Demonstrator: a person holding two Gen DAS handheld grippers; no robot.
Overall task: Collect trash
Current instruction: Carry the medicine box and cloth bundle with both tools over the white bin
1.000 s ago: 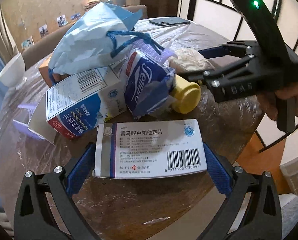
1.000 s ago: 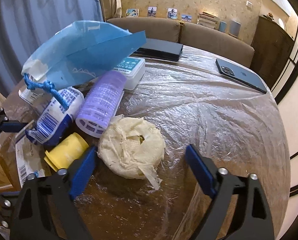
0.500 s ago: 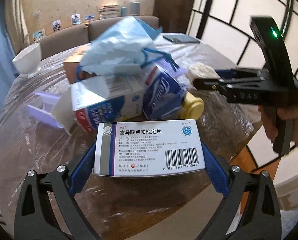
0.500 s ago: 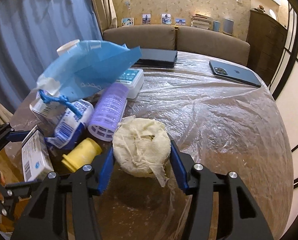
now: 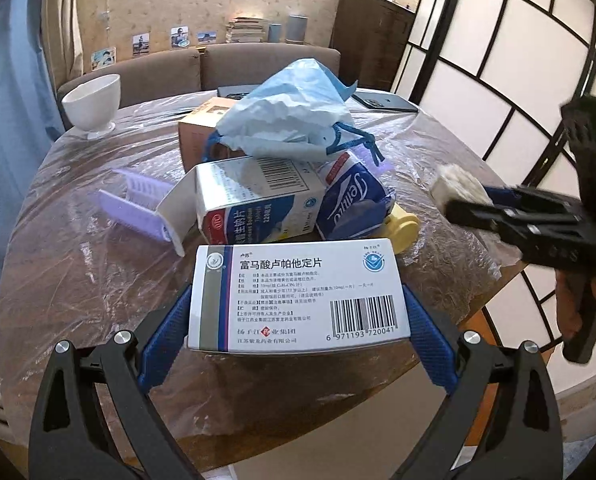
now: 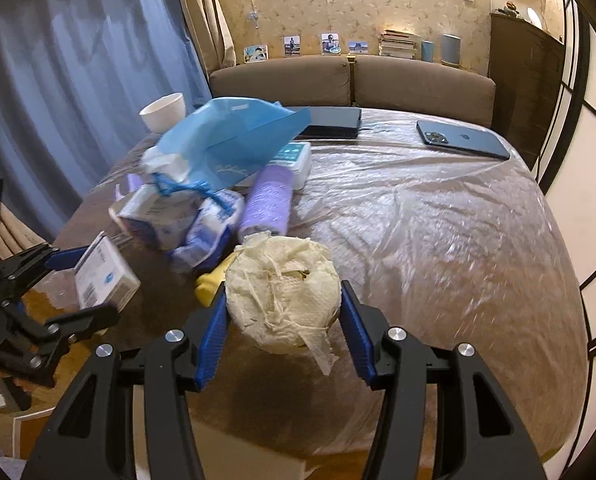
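A white medicine box point(image 5: 281, 272) with a barcode hangs just above the plastic-covered round table point(image 5: 77, 272), with my left gripper point(image 5: 295, 304) shut on its two short ends. In the right wrist view the box point(image 6: 105, 276) shows at the left in that gripper point(image 6: 77, 280). My right gripper point(image 6: 283, 296) is shut on a crumpled cream tissue wad point(image 6: 281, 276), held clear of the tabletop. The left wrist view shows the wad point(image 5: 456, 184) at the right gripper's tips point(image 5: 458, 204), right of the trash pile.
A pile lies mid-table: blue drawstring bag point(image 5: 289, 116), open blue-and-white carton point(image 5: 253, 204), tissue pack point(image 5: 350, 204), yellow cap point(image 5: 404, 226), purple roller point(image 6: 267, 200). A purple comb point(image 5: 137, 204), a white bowl point(image 5: 91, 100), a phone point(image 6: 462, 140) and a dark case point(image 6: 330, 122) are also there.
The right gripper closed on the tissue wad and lifted it off the table. The left gripper tightened on the medicine box and raised it; both views now look from higher up.
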